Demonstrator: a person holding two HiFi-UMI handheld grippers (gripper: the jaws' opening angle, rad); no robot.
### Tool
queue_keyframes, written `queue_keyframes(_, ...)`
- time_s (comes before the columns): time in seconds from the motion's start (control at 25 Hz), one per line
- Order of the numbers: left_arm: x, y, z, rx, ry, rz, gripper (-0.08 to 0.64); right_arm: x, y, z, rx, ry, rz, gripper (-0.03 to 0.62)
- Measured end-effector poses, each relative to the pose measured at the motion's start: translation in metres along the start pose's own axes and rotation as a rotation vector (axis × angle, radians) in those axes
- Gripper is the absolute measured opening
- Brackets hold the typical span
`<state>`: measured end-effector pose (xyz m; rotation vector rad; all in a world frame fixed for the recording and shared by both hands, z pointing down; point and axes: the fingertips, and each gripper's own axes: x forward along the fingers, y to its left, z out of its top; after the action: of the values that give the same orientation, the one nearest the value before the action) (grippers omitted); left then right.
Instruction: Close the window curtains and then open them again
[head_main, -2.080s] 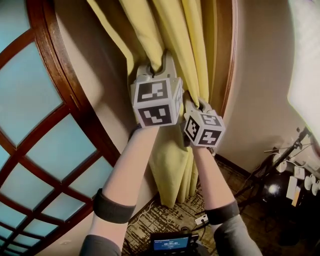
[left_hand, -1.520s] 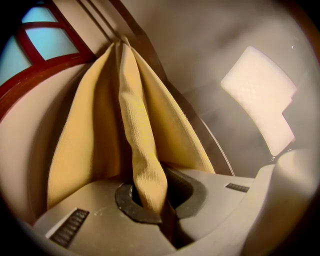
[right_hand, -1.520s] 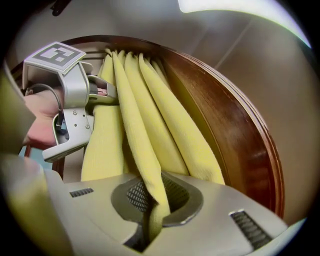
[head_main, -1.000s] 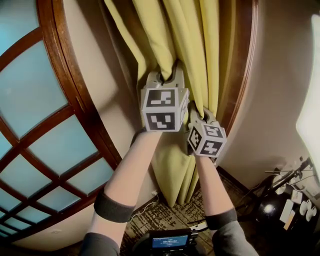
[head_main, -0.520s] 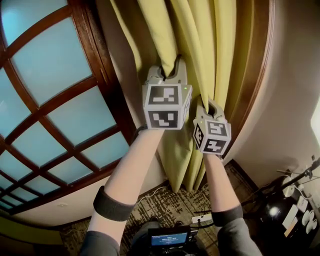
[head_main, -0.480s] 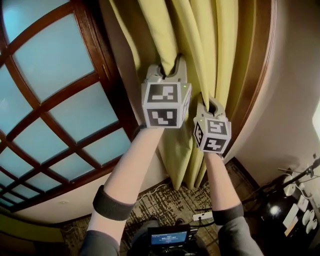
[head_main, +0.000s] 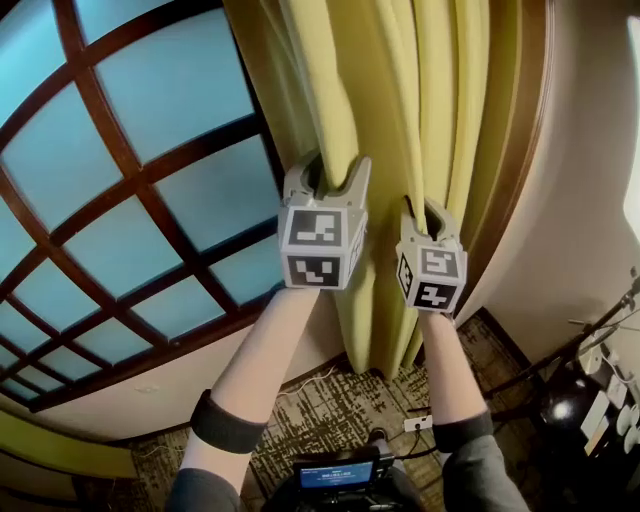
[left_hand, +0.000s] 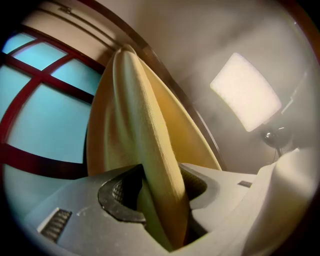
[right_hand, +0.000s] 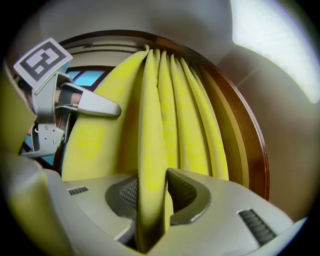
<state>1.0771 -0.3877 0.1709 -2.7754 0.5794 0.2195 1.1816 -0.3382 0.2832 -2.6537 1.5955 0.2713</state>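
1. Head view: seeing the yellow curtain (head_main: 385, 120) hanging bunched in deep pleats at the right edge of the arched window (head_main: 150, 200), against the wooden frame (head_main: 520, 150) and leaving the glass bare.
2. Reaching both forearms up and forward, side by side. Keeping the left gripper (head_main: 328, 175) higher and nearer the glass, with the right gripper (head_main: 428, 212) just beside it. Pointing both slightly upward into the pleats.
3. Left gripper view: just been opening the jaws, now standing about half wide. Keeping one fold between them but showing a dark gap beside the left pad, so clamping nothing.
4. Right gripper view: just been opening here too, standing narrower. Keeping a fold between the pads and brushing it, looking slack rather than pinched. Catching the left gripper at the upper left, beside the same pleats.
5. Judging the cloth as soft, light and limp. Expecting it to be sliding along its rail rather than lifting, and slipping out of any loose pinch.
6. Suggesting taking hold on the leading fold nearest the glass, at about this height, pinching a whole pleat and not a thin edge.
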Motion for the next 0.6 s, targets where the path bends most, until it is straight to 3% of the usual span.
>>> queue_keyframes(0.36, -0.147, 0.038, -0.049, -0.035, 0.09, 0.007, 0.219, -0.083, 0.09, -0.012, 0.02, 0.05, -0.022, 0.147)
queue_keyframes(0.6, -0.257, 0.063, -0.103, -0.055, 0.181, 0.007, 0.218, -0.152, 0.133, -0.044, 0.043, 0.111, -0.035, 0.146)
